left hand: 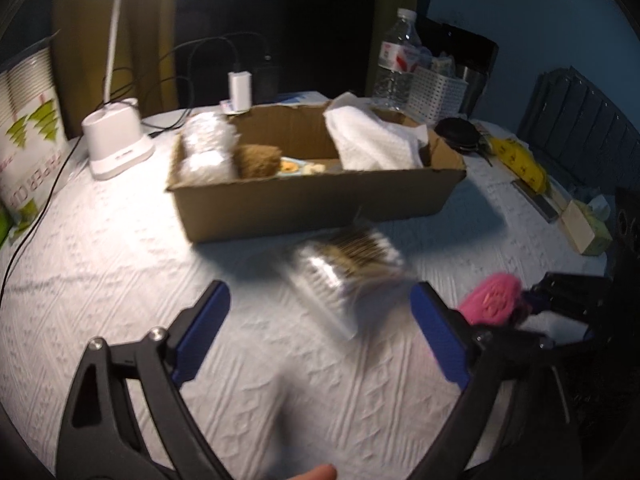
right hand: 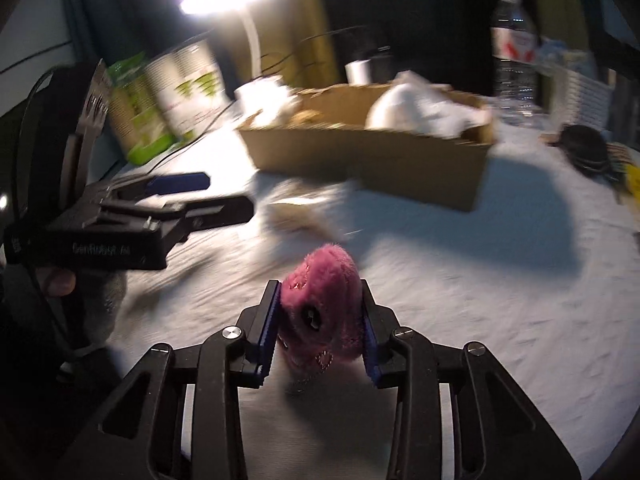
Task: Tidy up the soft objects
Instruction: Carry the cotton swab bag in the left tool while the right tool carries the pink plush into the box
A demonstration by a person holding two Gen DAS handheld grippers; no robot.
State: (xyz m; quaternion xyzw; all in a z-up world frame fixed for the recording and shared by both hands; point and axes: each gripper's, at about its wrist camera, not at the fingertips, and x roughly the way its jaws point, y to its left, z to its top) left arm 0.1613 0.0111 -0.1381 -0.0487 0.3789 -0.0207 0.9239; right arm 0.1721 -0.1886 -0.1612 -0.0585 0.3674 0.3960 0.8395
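Your right gripper [right hand: 320,316] is clamping the pink plush [right hand: 322,304] above the white tablecloth [left hand: 120,280]; your left gripper [left hand: 320,320], jaws apart, is facing the box [left hand: 312,200] under lamp [left hand: 116,140] light.

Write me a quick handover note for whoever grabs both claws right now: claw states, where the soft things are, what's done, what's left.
Left claw: open, empty, hovering over the clear plastic packet on the white tablecloth, in front of the cardboard box.
Right claw: shut on the pink plush toy, off to the right of the packet.
Done: white towel, brown sponge and a clear wrapped bundle already sit in the box.
Left: carry the plush to the box; probably the packet next.
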